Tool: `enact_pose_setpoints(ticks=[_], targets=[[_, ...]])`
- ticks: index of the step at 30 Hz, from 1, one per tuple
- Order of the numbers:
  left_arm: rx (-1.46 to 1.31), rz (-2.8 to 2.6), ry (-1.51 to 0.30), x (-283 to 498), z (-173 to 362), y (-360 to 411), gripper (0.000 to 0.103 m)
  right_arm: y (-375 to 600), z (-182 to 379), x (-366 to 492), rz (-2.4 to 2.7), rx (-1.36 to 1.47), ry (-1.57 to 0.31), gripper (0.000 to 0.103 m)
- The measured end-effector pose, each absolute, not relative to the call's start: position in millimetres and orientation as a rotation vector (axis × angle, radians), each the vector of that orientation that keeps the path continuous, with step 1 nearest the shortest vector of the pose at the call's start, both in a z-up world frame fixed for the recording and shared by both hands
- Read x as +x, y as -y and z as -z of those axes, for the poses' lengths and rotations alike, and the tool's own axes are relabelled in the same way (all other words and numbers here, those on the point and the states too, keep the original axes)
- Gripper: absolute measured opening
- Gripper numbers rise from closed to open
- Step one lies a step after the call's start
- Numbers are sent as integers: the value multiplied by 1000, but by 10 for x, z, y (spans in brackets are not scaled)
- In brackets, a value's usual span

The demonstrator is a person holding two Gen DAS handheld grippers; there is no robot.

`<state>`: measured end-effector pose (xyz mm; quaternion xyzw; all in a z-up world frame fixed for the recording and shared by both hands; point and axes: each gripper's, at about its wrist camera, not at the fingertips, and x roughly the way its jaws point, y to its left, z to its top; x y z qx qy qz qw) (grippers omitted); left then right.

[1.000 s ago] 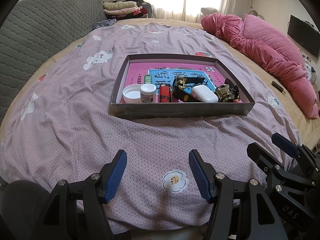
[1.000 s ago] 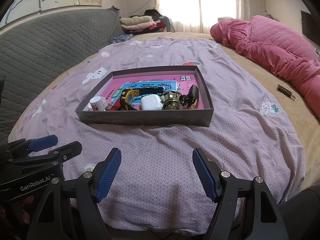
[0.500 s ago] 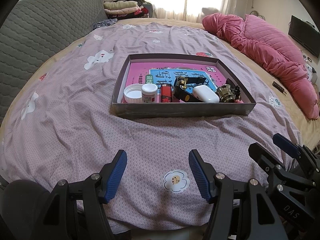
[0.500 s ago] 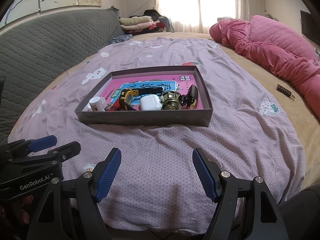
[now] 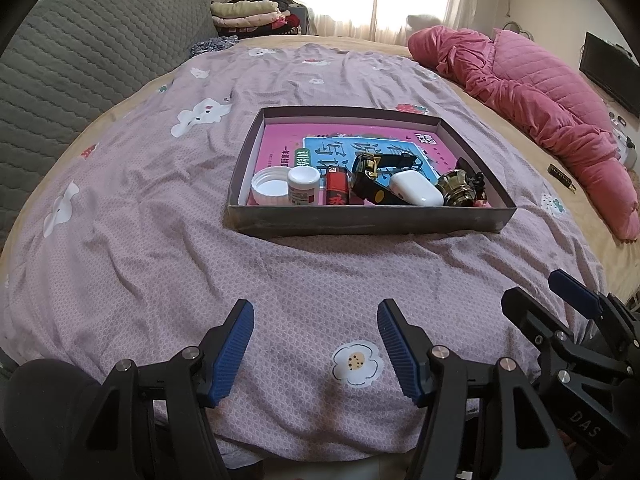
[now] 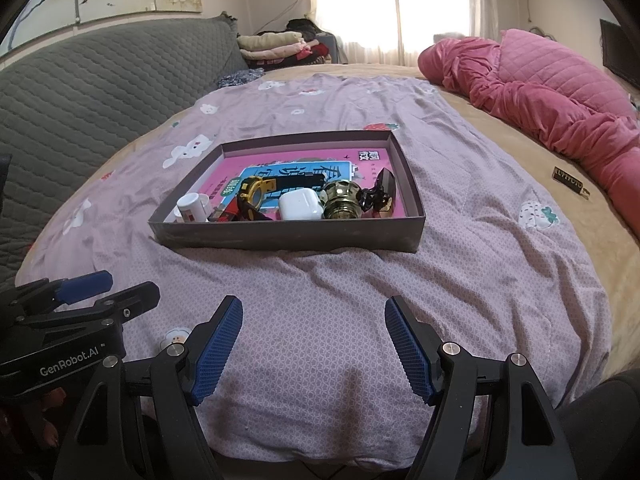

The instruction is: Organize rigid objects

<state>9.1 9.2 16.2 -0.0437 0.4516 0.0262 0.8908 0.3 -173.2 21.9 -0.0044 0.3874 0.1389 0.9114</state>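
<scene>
On bedspread | box long axis left-right | lighter pointing toward camera

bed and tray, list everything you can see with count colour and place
tray: 1, dark grey, mid-bed
book: 1, pink and blue, lining tray
lid: 1, white, tray's near left corner
jar: 1, white, right of lid
lighter: 1, red, right of jar
watch: 1, black and gold, tray middle
earbud case: 1, white, right of watch
knob: 1, brass, tray's right
quilt: 1, pink, bed's right
folded clothes: 1 stack, far left
left gripper: jaws open, empty
right gripper: jaws open, empty
</scene>
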Motion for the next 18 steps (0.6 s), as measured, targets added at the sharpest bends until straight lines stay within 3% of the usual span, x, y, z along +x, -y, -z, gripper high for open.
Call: enact_pose_setpoints(ticks=[18], targets=[[-99, -71, -975, 153, -72, -118, 64, 1772, -192, 106, -266, 23, -814, 75]])
